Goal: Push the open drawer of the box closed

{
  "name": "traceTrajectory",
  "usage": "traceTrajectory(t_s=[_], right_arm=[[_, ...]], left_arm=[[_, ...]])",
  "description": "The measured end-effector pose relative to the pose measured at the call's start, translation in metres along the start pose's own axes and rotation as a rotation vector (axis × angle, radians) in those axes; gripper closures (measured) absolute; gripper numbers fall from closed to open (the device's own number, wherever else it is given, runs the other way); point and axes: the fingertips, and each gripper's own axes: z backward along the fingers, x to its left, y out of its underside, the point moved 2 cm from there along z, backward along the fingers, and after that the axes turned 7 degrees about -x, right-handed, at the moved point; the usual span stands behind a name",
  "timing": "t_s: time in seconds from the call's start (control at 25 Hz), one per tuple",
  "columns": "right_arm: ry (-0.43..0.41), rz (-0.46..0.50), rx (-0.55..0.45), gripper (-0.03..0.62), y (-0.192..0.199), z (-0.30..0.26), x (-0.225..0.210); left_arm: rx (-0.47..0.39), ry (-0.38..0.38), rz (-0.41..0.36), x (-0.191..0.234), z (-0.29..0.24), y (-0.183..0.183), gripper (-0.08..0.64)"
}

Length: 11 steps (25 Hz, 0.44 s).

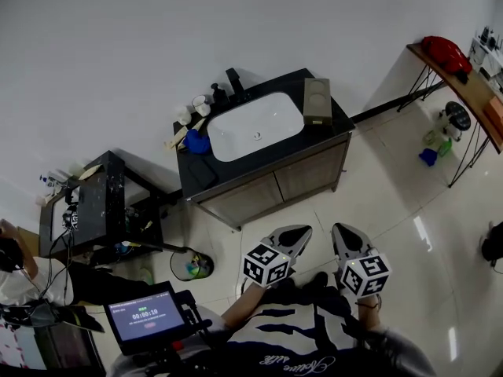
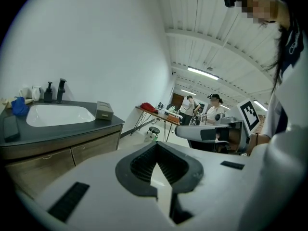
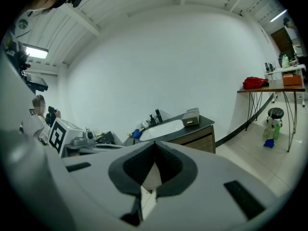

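Left claw (image 1: 302, 232) and right claw (image 1: 342, 231) are hovering side by side over the tiled floor (image 1: 393, 187), each with its jaws pressed together, gripping nothing. The box (image 1: 317, 100) is sitting on the dark bench (image 1: 196, 171), just beside the white sink (image 1: 255, 126), well apart from both claws.

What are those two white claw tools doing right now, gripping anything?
White left gripper: closed, jaw tips together, holding nothing.
White right gripper: closed, jaw tips together, holding nothing.
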Motion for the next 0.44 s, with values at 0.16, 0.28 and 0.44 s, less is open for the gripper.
traceTrajectory(t_s=[0.16,0.28,0.44], right_arm=[[0.011,0.010,0.009,0.603,0.005,-0.003,0.012],[0.010,0.009,0.017,0.603,0.007,-0.006,0.021],[0.018,0.011,0.019,0.603,0.011,-0.004,0.032]], left_arm=[[-0.007,0.004,0.009,0.005,0.012,0.002,0.561],[-0.006,0.001,0.021,0.010,0.020,0.005,0.561],[0.001,-0.007,0.032,0.014,0.033,0.009,0.561]])
